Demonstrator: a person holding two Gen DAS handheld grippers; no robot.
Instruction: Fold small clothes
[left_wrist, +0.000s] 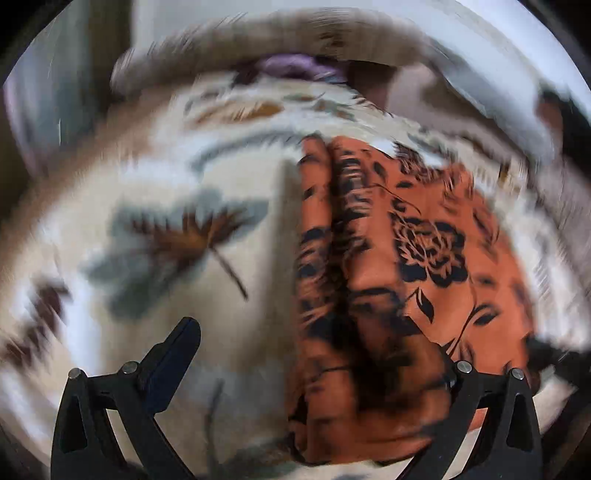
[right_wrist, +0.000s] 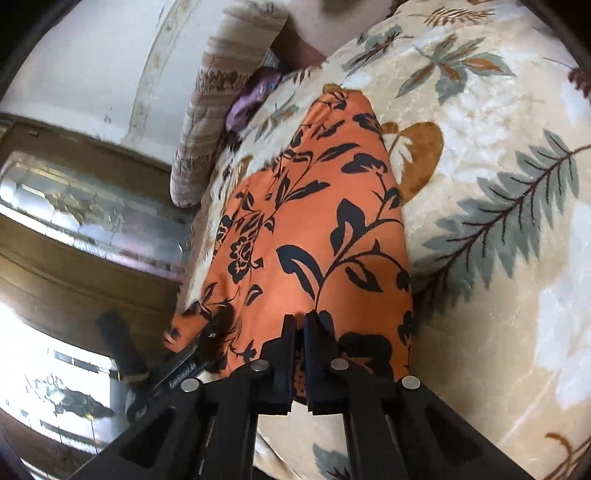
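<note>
- Left wrist view, blurred: one orange garment (left_wrist: 388, 266) with black flowers lies on a cream leaf-print blanket (left_wrist: 155, 206), right of centre, its long axis running from near the camera away to the far side, a lengthwise fold on its left part.
- The left gripper (left_wrist: 317, 350) has its jaws wide apart; the right finger is hidden behind the cloth, so whether it touches is unclear.
- Right wrist view: the same garment (right_wrist: 314, 229) stretches away from the camera on the blanket (right_wrist: 498, 184).
- The right gripper (right_wrist: 300, 325) has its jaws closed together, pinching the garment's near edge.
- One striped pillow (right_wrist: 218, 110) and one purple cloth (right_wrist: 247, 103) lie at the far end.
</note>
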